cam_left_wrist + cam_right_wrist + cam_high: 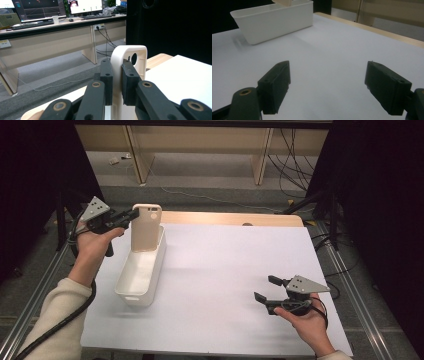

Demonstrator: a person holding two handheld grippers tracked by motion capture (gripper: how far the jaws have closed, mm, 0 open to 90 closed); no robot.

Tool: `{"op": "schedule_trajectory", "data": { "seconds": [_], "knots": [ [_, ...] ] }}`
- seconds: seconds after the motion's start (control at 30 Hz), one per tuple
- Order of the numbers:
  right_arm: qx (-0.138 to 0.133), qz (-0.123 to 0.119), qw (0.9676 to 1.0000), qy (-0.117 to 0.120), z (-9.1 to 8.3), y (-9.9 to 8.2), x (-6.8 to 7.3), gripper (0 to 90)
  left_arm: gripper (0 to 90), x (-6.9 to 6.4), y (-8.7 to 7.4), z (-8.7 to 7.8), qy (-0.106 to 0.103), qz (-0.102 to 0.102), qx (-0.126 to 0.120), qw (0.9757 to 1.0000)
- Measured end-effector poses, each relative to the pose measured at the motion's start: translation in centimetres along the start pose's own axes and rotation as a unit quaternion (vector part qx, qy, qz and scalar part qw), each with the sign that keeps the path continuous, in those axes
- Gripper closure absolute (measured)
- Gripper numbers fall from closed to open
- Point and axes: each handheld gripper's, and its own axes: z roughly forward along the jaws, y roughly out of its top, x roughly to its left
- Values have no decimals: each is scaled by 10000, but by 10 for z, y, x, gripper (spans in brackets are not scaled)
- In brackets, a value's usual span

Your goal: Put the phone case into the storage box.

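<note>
The left gripper (134, 214) is pinching the upper edge of a cream phone case (146, 227), holding it upright over the far end of the white bin (141, 270); in the left gripper view the two black pads are pressing on either side of the case's rounded corner (117, 57), just beside the camera cut-out. The case's lower end is sitting inside the bin's far end, though whether it is resting on the bin floor or hanging just clear cannot be told. The right gripper (265, 288) is resting low over the white table sheet (240, 270), well apart from the bin, its jaws standing wide with nothing between them, as the right gripper view confirms. Judged from this arrangement, the step in hand is the placing of the case into the bin. To do it well, the left hand should be lowering the case straight down along the far wall until the bottom edge is bearing on the floor, then tipping it toward the bin's near end so it lies along the length instead of standing on end. The pinch is on a thin corner near an opening, so a twist could let the case pivot or slip; the wrist should be keeping the pads square to the case. Release should wait until the case is supported. The bin is light and unsecured, so a sideways push on its wall could shift it.
</note>
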Motion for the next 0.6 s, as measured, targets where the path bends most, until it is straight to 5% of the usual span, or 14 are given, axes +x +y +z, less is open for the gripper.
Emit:
{"op": "schedule_trajectory", "data": {
  "seconds": [0.6],
  "knots": [
    [-9,-35,10000,9,1,0,0,219,813,6,-5,7,45,-18,31,10000]
  ]
}}
